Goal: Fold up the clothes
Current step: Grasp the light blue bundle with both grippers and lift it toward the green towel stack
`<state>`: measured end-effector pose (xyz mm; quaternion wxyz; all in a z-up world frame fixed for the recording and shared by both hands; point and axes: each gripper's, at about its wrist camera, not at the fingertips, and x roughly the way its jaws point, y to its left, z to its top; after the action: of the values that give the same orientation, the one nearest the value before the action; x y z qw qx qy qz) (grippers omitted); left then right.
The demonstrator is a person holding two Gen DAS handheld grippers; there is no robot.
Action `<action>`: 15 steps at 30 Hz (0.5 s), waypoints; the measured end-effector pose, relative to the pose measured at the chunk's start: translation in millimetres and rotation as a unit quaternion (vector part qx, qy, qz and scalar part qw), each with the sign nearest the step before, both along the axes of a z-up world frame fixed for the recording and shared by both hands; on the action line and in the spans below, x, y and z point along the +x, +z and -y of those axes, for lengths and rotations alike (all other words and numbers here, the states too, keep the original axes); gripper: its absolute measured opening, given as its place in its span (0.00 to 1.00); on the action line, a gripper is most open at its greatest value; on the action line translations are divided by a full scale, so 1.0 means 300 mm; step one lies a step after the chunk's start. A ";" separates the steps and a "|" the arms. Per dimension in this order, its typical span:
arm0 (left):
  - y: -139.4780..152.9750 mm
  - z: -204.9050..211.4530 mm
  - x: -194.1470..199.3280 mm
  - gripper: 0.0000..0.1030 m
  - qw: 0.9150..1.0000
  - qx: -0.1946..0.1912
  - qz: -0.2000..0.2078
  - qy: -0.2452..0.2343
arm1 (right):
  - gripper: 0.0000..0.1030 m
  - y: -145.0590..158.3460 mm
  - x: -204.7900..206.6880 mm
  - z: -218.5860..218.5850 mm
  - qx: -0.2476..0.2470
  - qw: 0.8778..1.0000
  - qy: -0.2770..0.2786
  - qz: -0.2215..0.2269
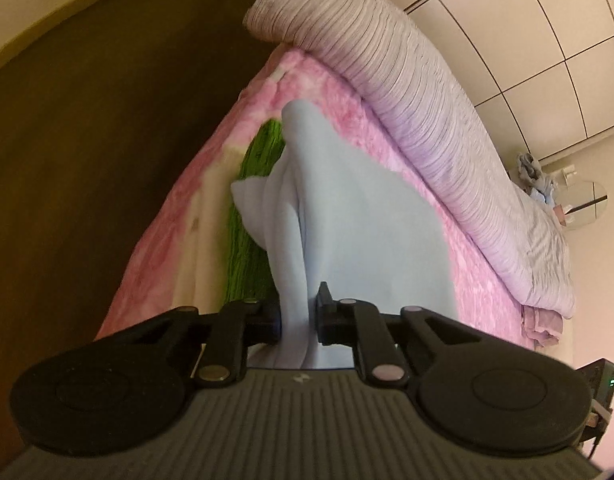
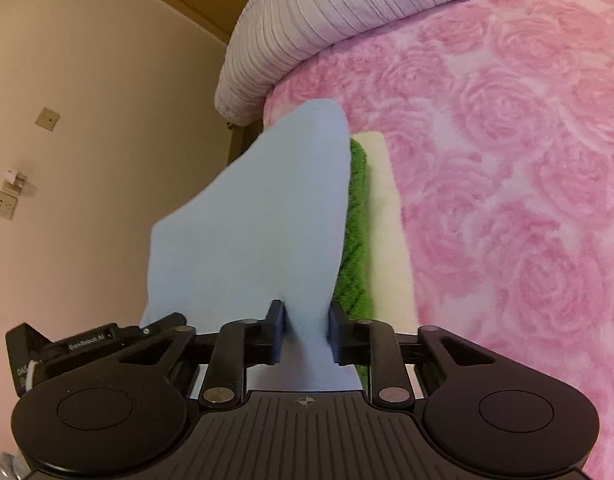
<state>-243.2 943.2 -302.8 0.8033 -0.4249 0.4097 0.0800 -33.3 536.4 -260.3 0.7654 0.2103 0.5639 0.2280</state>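
The blue cloth [image 1: 347, 216] was held pinched in the left gripper [image 1: 297, 316] and the right gripper [image 2: 307, 332], raised above the bed [image 2: 507, 160]; a green garment [image 2: 357, 240] was seen beneath it.

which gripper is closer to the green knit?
Right, likely. The right gripper, shut on the blue cloth, has one of its fingers over the green knit. The left gripper holds the cloth just beside it.
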 end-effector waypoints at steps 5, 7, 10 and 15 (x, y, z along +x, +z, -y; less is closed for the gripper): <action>-0.021 0.001 -0.019 0.12 1.000 0.002 -0.008 0.002 | 0.19 -0.016 -0.014 -0.033 -0.039 0.999 0.019 0.005; -0.047 0.009 -0.026 0.20 1.000 -0.012 -0.024 0.006 | 0.24 -0.046 -0.020 -0.044 -0.069 0.997 0.029 0.004; -0.010 -0.002 -0.012 0.23 1.000 0.004 -0.031 0.002 | 0.28 -0.026 0.002 -0.022 -0.057 0.998 0.011 -0.013; 0.082 -0.072 0.026 0.40 1.000 0.024 -0.017 -0.001 | 0.38 0.061 0.103 0.005 -0.053 0.998 -0.026 0.028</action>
<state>-235.5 964.9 -278.2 0.8062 -0.4035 0.4219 0.0958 -2.4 534.8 -242.1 0.7968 0.1771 0.5477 0.1836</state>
